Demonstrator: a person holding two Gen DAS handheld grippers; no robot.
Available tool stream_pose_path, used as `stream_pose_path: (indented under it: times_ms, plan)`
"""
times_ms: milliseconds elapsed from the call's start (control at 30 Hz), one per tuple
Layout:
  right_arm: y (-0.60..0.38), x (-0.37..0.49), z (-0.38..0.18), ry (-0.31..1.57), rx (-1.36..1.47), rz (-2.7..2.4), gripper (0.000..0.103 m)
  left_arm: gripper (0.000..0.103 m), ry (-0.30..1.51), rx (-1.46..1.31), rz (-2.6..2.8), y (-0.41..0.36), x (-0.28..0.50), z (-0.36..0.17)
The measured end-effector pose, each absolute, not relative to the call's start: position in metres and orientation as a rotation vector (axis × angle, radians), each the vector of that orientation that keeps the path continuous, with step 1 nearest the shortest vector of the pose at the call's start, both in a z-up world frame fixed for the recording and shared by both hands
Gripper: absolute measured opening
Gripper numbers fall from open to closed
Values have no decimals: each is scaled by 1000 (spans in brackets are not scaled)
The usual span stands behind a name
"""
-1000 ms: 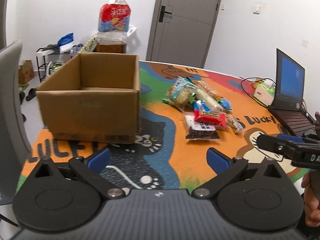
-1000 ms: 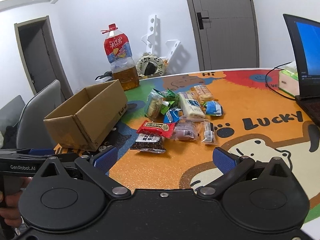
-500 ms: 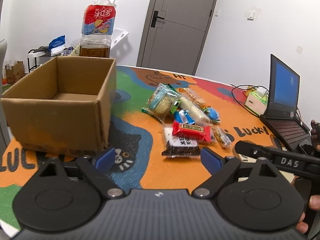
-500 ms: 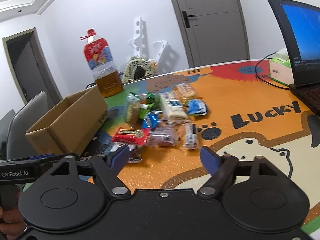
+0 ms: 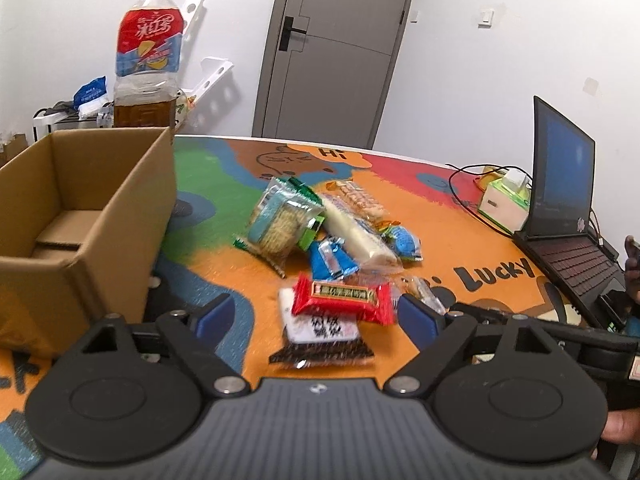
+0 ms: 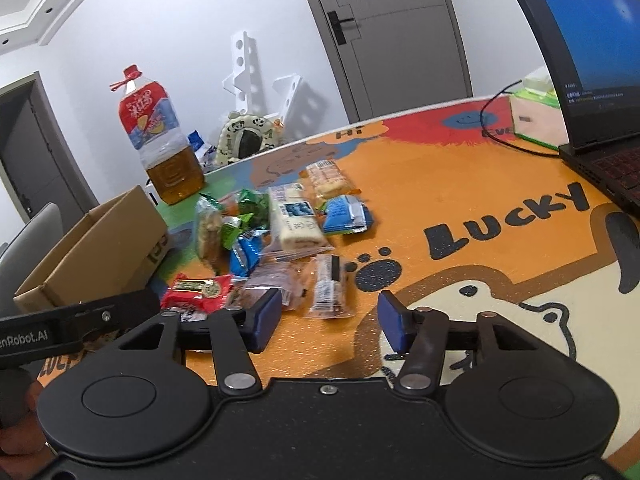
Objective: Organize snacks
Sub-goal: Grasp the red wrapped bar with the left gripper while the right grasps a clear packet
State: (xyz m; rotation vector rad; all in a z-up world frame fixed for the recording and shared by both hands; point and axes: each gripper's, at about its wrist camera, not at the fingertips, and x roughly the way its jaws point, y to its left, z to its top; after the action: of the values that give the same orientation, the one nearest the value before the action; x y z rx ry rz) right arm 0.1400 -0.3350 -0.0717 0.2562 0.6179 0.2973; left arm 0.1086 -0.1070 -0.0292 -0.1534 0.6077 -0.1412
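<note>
Left wrist view: left gripper [image 5: 316, 318] is spread wide, nothing between its blue pads [image 5: 416, 320]. It hovers just above the near edge of the snack pile [image 5: 332, 248] on the table [image 5: 436, 216]. Right in front of it, a red packet [image 5: 342, 299] lies on top of a black-and-white packet [image 5: 320, 338]. Behind them: blue wrapper [image 5: 332, 258], long white bar [image 5: 358, 234], clear cracker pack w/ green trim [image 5: 280, 216], a small blue-green sweet [image 5: 402, 242], and a pale biscuit pack [image 5: 358, 196] at the far end. Open cardboard box [image 5: 80, 216] stands to the left of the pile, apart from it, w/ no snacks visible inside. Oil bottle w/ red label [image 5: 148, 64] stands behind the box. Laptop [image 5: 568, 204] and tissue box [image 5: 506, 200] at far right. The other gripper's black body pokes in at lower right.

Right wrist view: right gripper [image 6: 326, 322] also spread open, empty, pads [image 6: 266, 316] low over the table. A clear packet w/ dark strip [image 6: 330, 288] lies just ahead, between the fingers. Red packet [image 6: 198, 292] to its left, next to the left finger. White bar [image 6: 294, 224], blue wrapper [image 6: 344, 214], green wrappers [image 6: 250, 210] and biscuit pack [image 6: 326, 178] are farther back. Cardboard box [image 6: 100, 256] at left, bottle [image 6: 160, 144] behind it, laptop [image 6: 592, 80] at right.
</note>
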Motion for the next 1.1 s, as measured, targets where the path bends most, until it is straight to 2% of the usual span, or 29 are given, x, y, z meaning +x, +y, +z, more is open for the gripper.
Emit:
stream_pose_path:
  times_ms: [167, 267, 367, 567, 700, 1000, 1067, 1100]
  plan:
    - [-337, 150, -77, 627, 272, 300, 53, 88, 615, -150, -146, -119, 125, -33]
    - [-336, 157, -81, 636, 267, 303, 50, 88, 611, -144, -145, -124, 131, -34]
    - [-337, 165, -86, 656, 281, 300, 42, 88, 618, -138, -148, -127, 137, -35]
    - [-336, 170, -90, 648, 281, 326, 40, 88, 628, -106, -150, -135, 142, -39]
    - [-337, 171, -91, 649, 271, 340, 28, 88, 626, -94, -140, -140, 144, -41]
    - [-347, 159, -91, 651, 272, 342, 27, 88, 641, -19, -102, -150, 148, -50]
    - [-347, 157, -90, 658, 267, 339, 27, 82, 643, -19, -97, -150, 149, -52]
    - [-347, 156, -89, 662, 261, 336, 27, 73, 646, -22, -96, -149, 149, -53]
